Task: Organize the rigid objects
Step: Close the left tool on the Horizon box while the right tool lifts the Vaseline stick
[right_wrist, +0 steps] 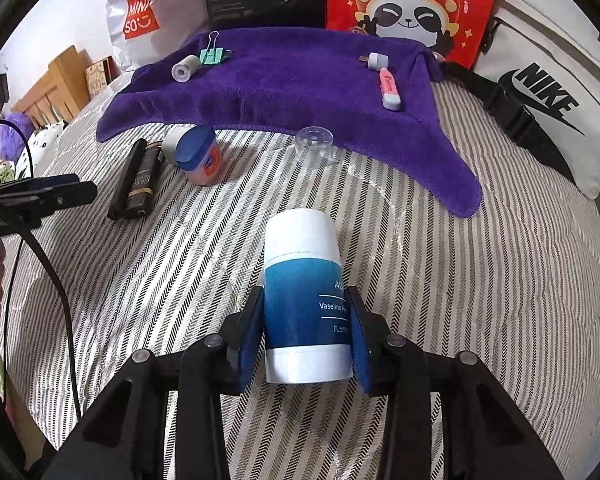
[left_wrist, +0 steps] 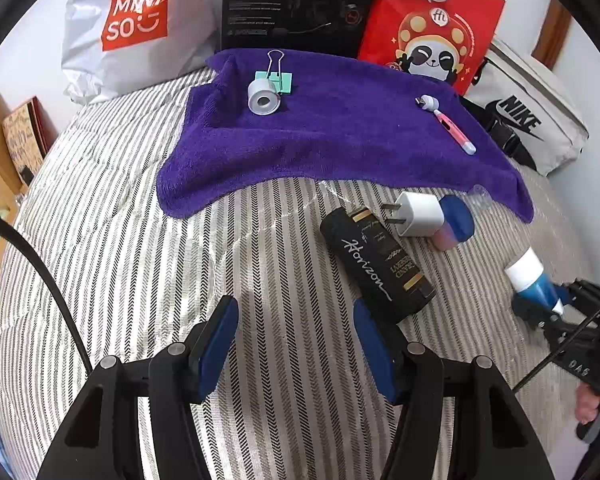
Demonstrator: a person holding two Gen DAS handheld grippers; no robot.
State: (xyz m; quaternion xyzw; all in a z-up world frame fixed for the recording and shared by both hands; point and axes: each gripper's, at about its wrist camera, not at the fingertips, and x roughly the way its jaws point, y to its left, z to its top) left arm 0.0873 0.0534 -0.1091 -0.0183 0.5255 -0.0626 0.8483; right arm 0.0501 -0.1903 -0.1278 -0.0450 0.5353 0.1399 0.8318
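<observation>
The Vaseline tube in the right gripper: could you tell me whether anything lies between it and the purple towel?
The Vaseline tube is clamped in the right gripper. A clear plastic suction cup lies on the striped bedding just before the purple towel's near edge, roughly on the straight path. Nothing else visible does.

Left claw (left_wrist: pixel 296 320): black plastic frame w/ triangular cut-outs, blue pads (left_wrist: pixel 220 340) on both fingers, round silver screws at pivots. Right claw (right_wrist: pixel 304 332): same build, black arms, blue pads, silver screws. Thin black cable runs alongside each. Bare skin of hand (left_wrist: pixel 590 402) at edge.
</observation>
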